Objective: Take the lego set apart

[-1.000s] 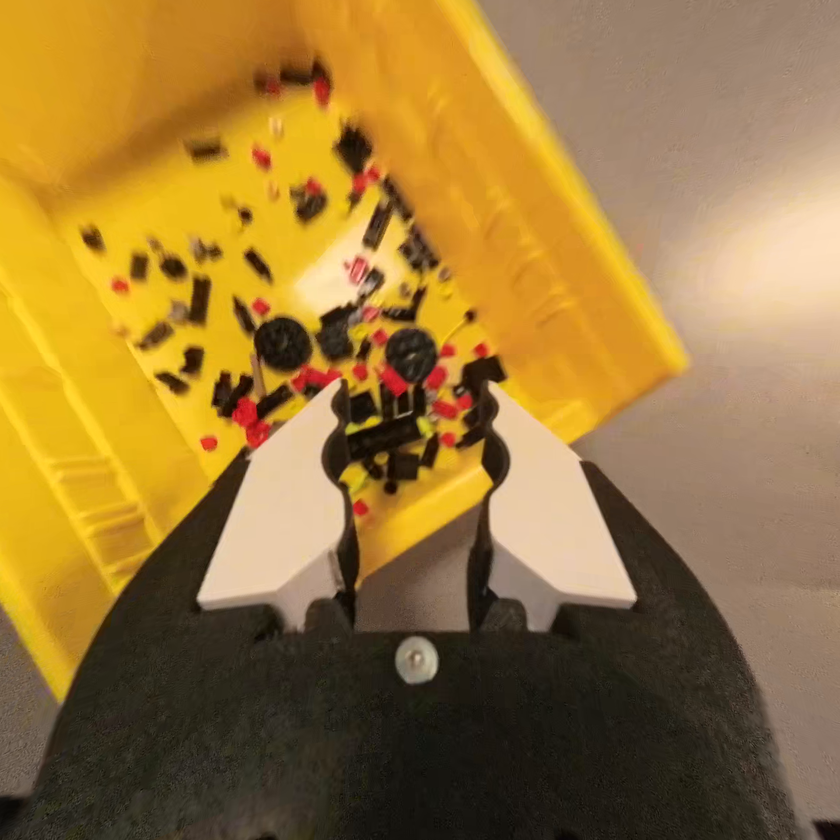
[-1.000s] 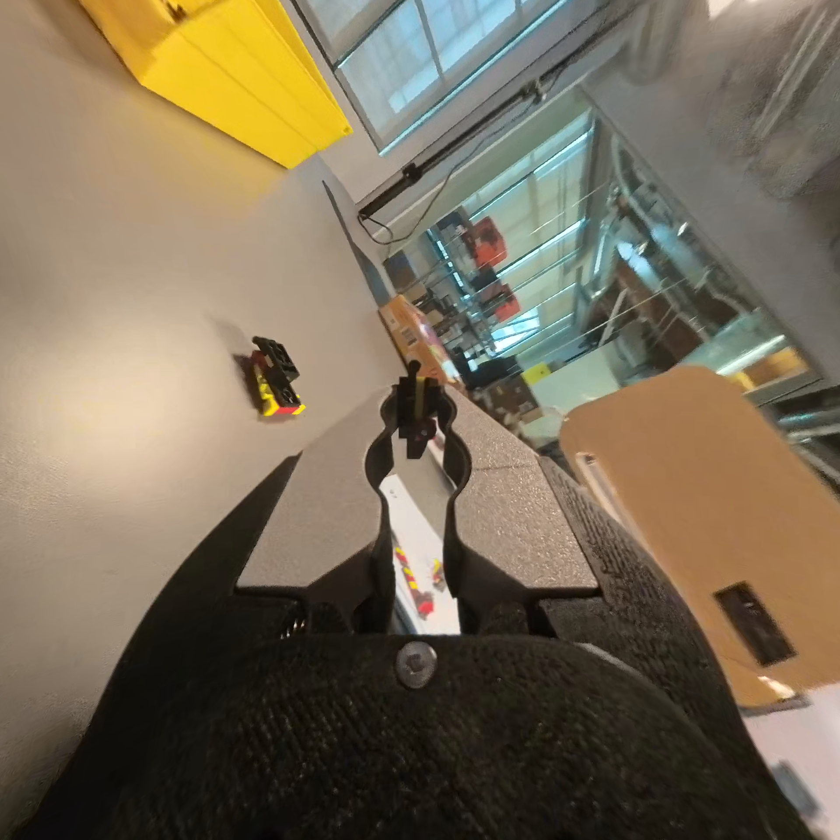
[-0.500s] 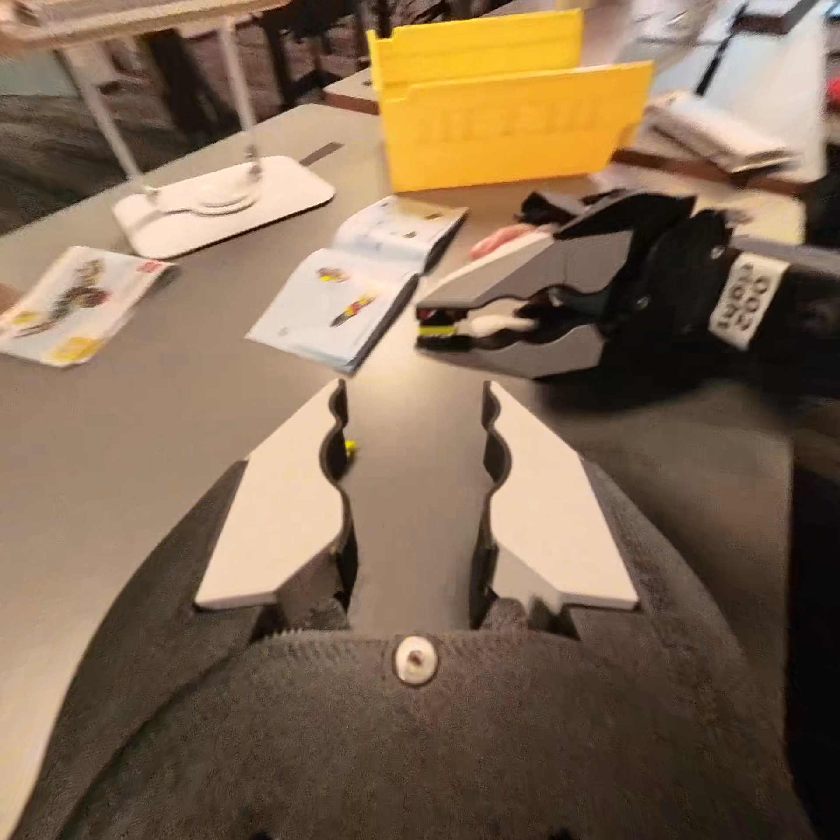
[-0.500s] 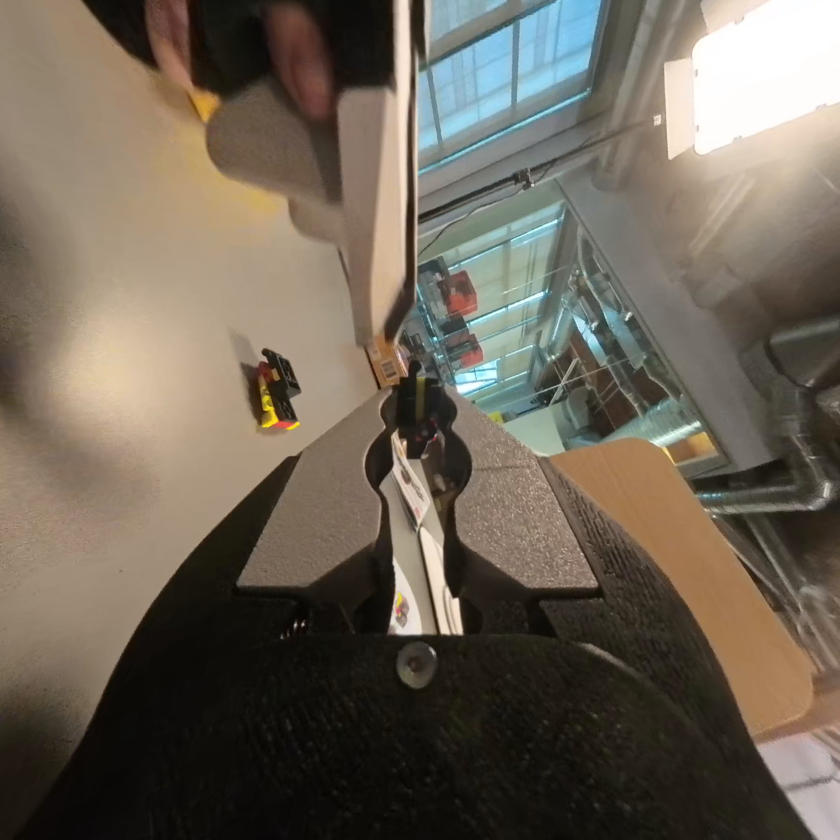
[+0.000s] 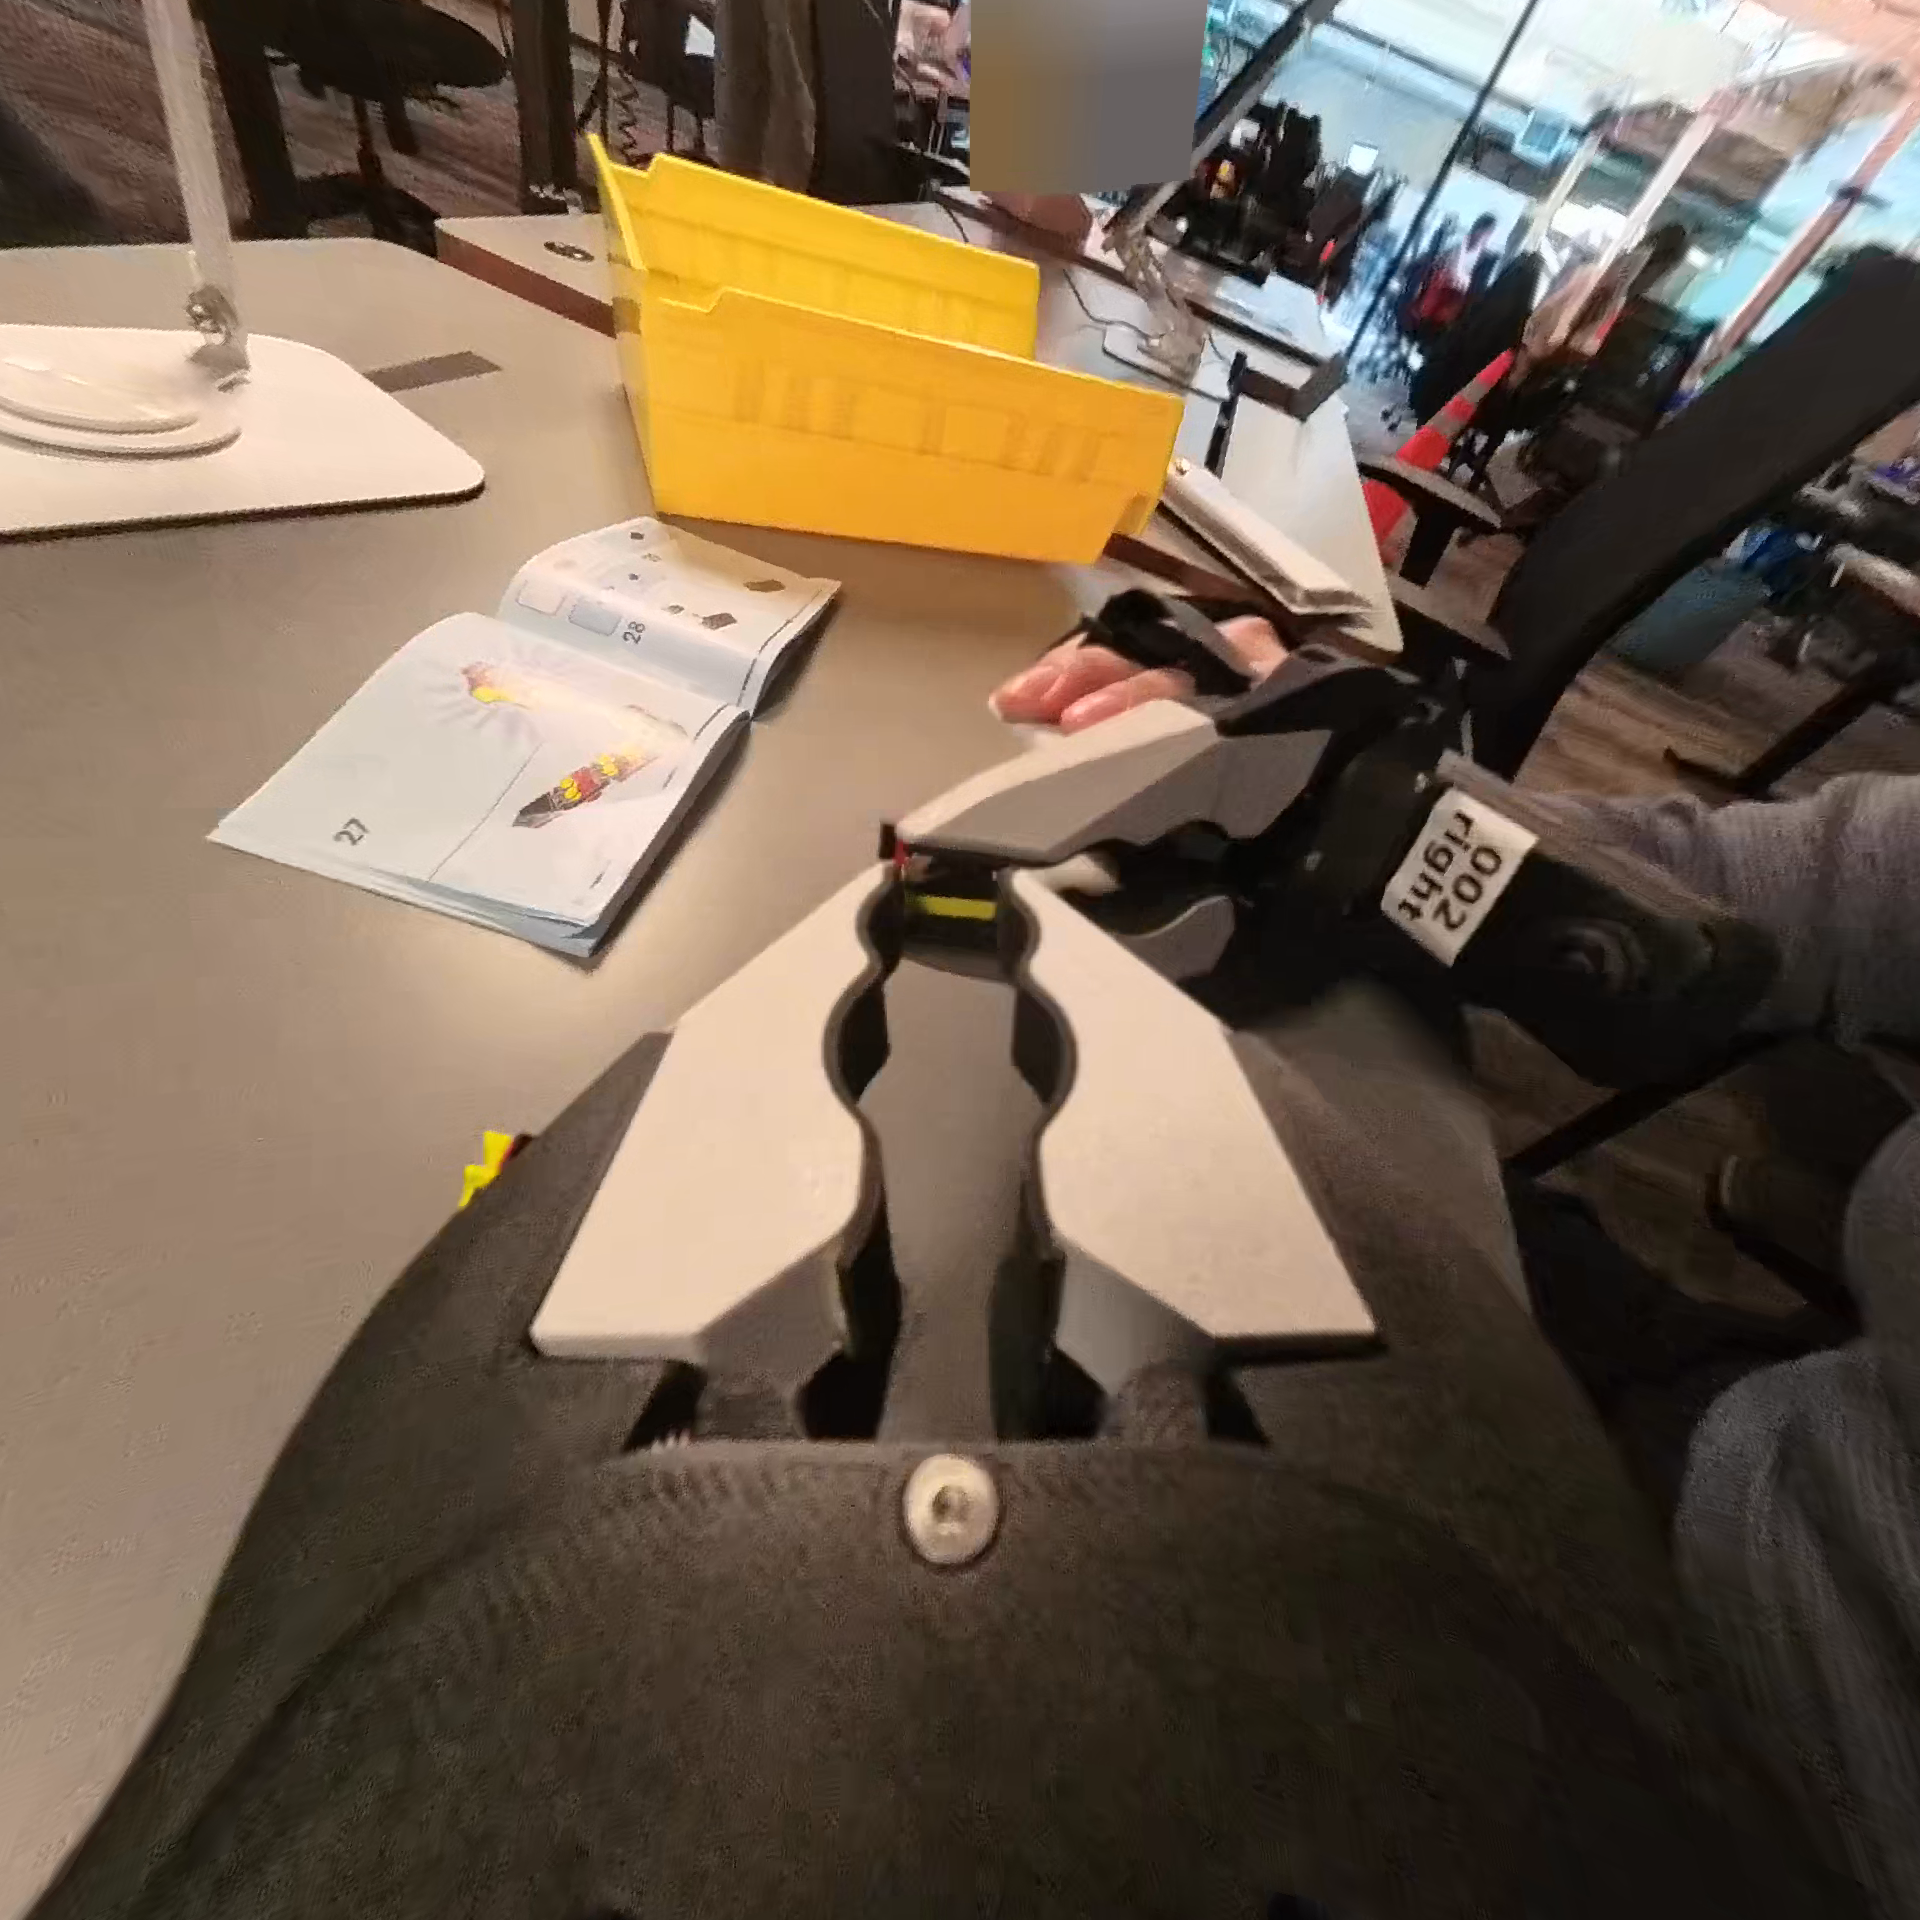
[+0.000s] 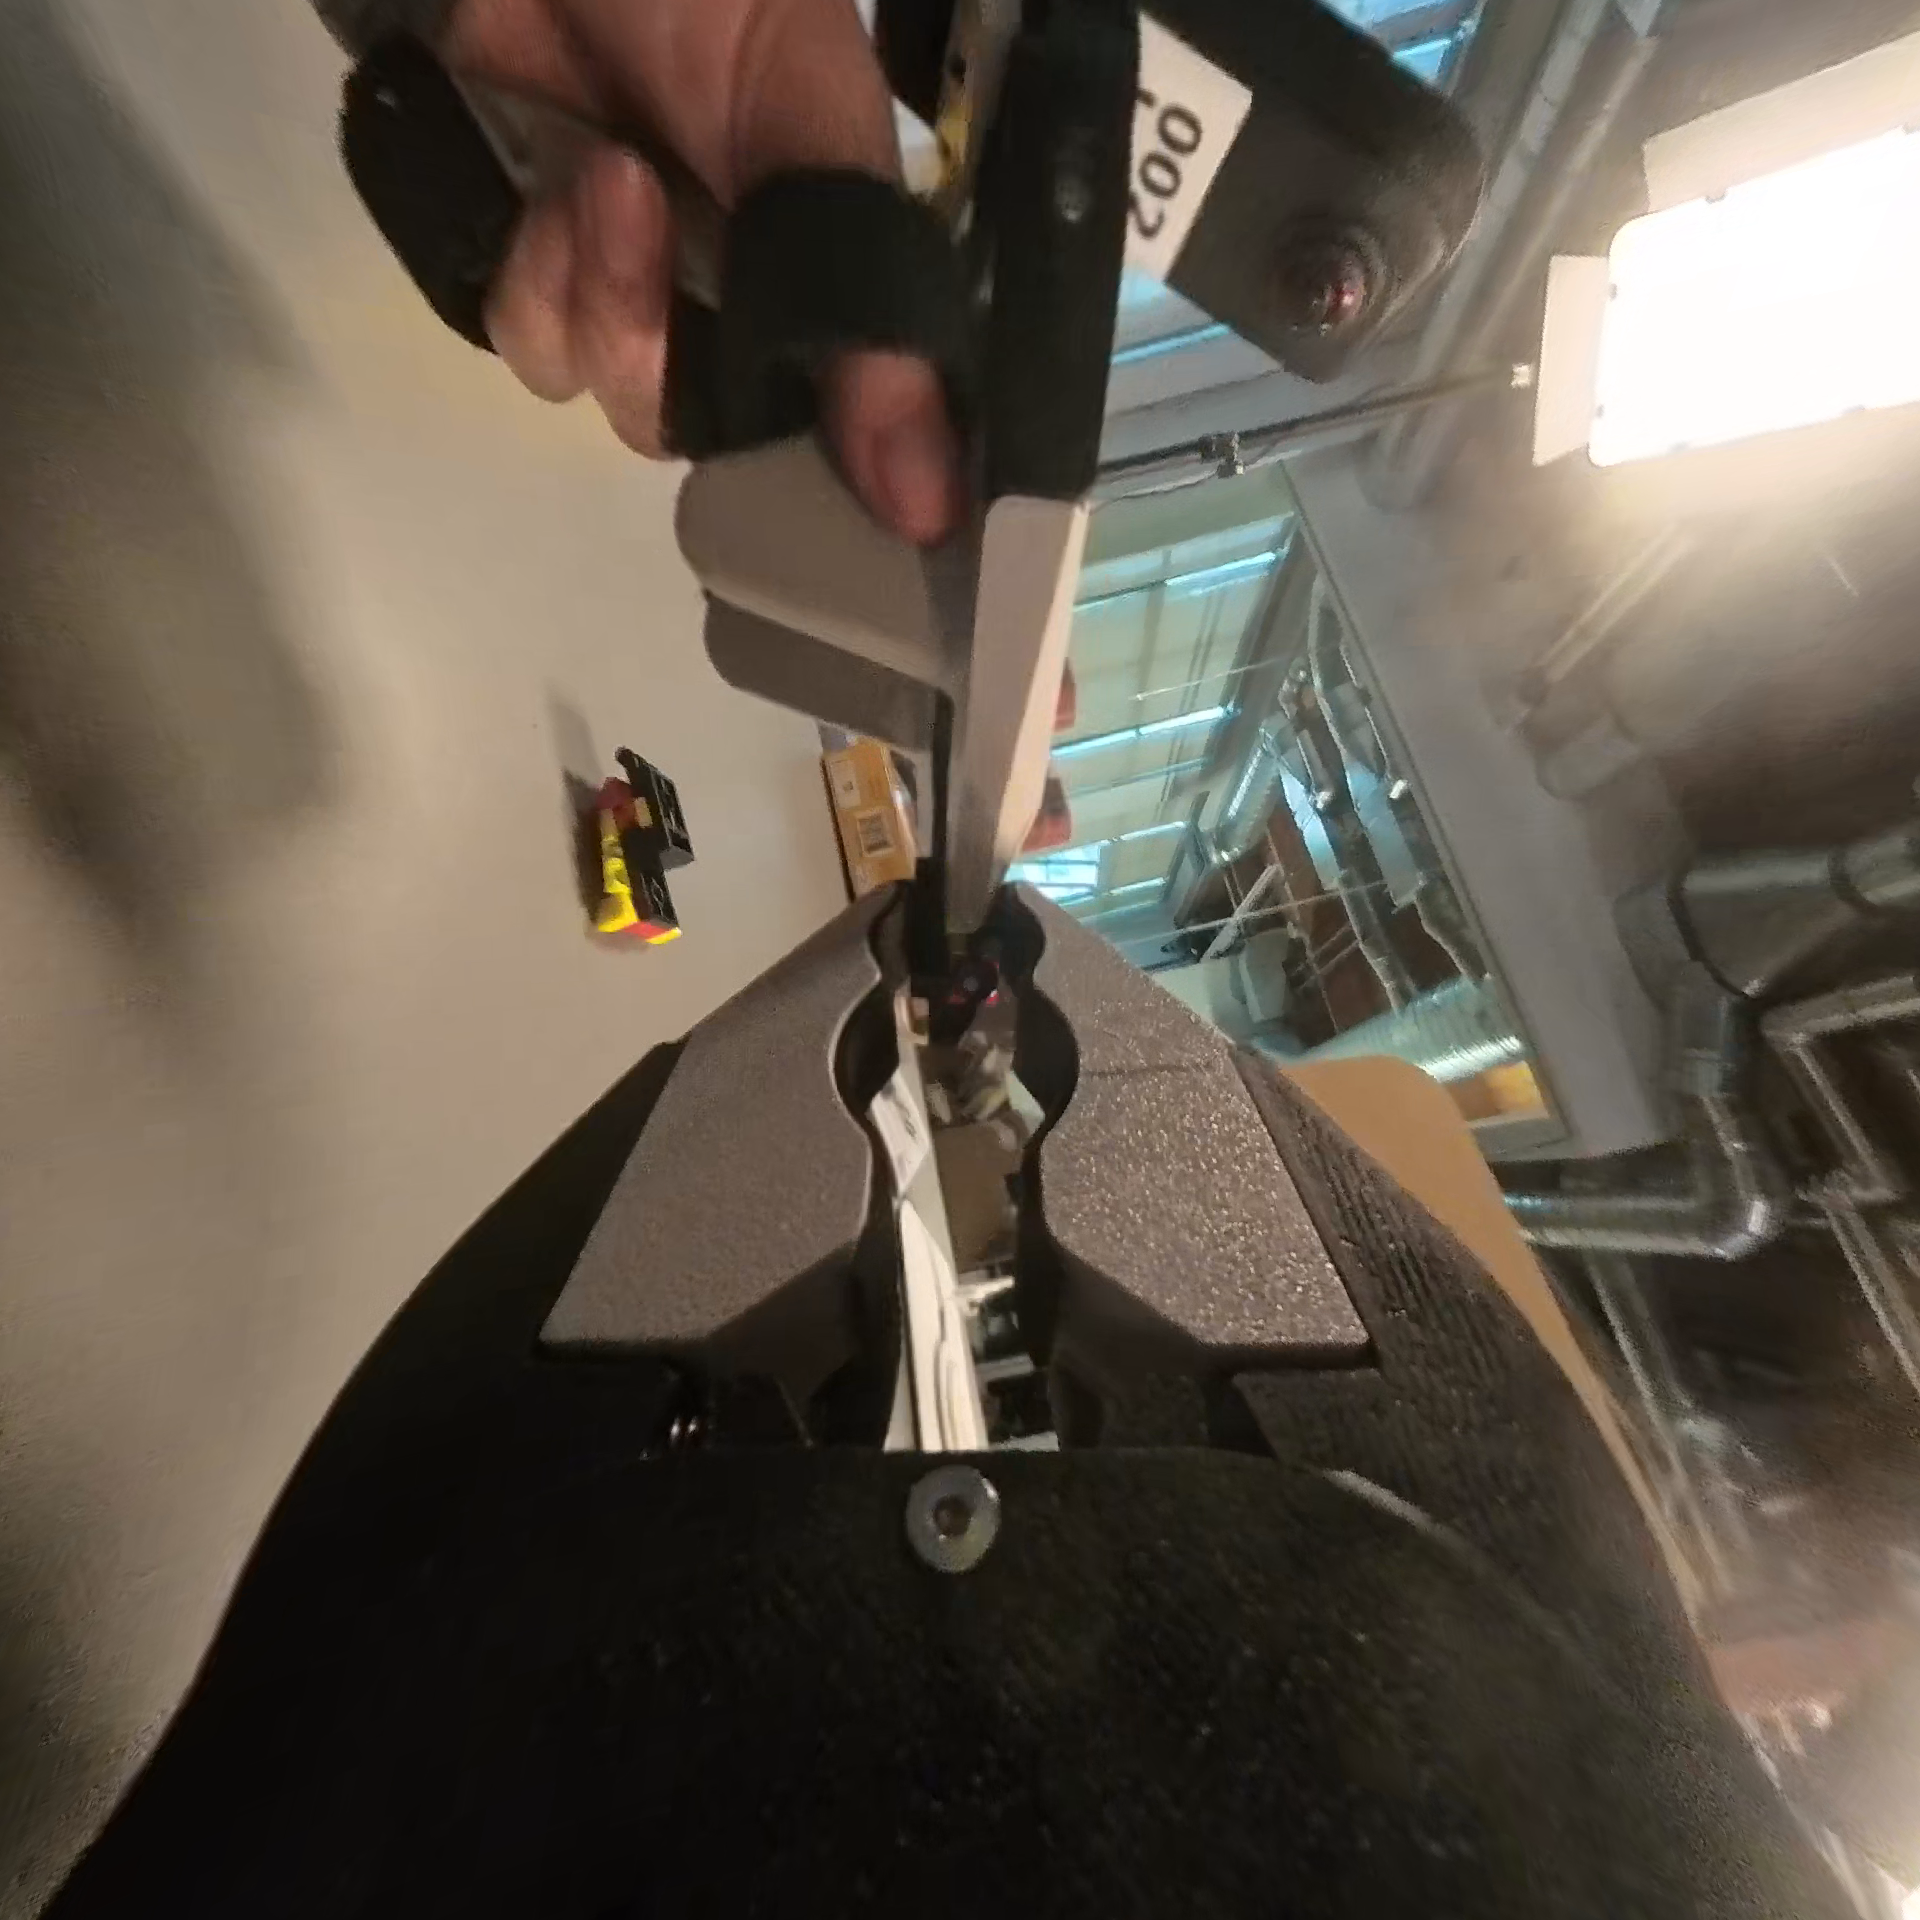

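Both grippers meet on one small black-and-yellow lego piece (image 5: 948,914) above the grey table (image 5: 208,935). Left gripper (image 5: 945,906): smooth pale scalloped fingers, nearly closed around it. Right gripper (image 6: 954,961): grainy dark fingers clamp the same piece, mostly hidden. A second lego chunk (image 6: 639,847) lies on the table.

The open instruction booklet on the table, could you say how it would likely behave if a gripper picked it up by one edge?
The instruction booklet looks thin and paper-bound, so it would probably droop and flop. It lies open and flat on the table, so a page edge may be hard to pinch. Pushed, it would likely slide on the smooth top.
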`<action>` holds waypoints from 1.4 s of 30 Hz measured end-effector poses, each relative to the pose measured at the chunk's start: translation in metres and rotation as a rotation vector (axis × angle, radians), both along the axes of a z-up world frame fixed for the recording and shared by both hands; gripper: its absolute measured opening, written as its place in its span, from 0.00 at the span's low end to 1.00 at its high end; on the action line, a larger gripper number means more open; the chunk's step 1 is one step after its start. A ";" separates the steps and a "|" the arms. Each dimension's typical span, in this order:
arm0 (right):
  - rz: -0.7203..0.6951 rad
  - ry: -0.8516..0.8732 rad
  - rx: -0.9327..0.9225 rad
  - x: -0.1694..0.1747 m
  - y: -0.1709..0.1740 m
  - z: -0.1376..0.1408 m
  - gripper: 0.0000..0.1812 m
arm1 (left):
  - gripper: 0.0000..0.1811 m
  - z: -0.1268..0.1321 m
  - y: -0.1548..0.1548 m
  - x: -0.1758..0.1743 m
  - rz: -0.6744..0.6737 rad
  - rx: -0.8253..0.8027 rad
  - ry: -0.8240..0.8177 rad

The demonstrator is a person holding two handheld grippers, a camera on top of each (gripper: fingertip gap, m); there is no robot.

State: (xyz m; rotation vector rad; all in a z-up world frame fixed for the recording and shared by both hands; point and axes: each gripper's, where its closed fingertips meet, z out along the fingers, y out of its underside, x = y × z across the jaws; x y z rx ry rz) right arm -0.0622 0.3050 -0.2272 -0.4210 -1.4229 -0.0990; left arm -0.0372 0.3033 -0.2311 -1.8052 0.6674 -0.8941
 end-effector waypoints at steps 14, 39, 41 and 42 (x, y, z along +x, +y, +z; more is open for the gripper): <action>0.115 -0.027 -0.311 0.003 -0.003 -0.006 0.18 | 0.09 -0.008 0.007 -0.017 0.067 0.228 0.292; -0.043 -0.273 -0.409 0.001 0.009 -0.042 0.07 | 0.09 -0.061 0.020 -0.041 0.103 0.434 0.899; -0.067 -0.172 -0.345 0.006 0.015 -0.021 0.07 | 0.08 -0.073 0.024 -0.063 0.144 0.325 0.869; -0.056 -0.144 -0.373 0.007 0.015 -0.015 0.07 | 0.08 -0.068 0.021 -0.059 0.137 0.297 0.761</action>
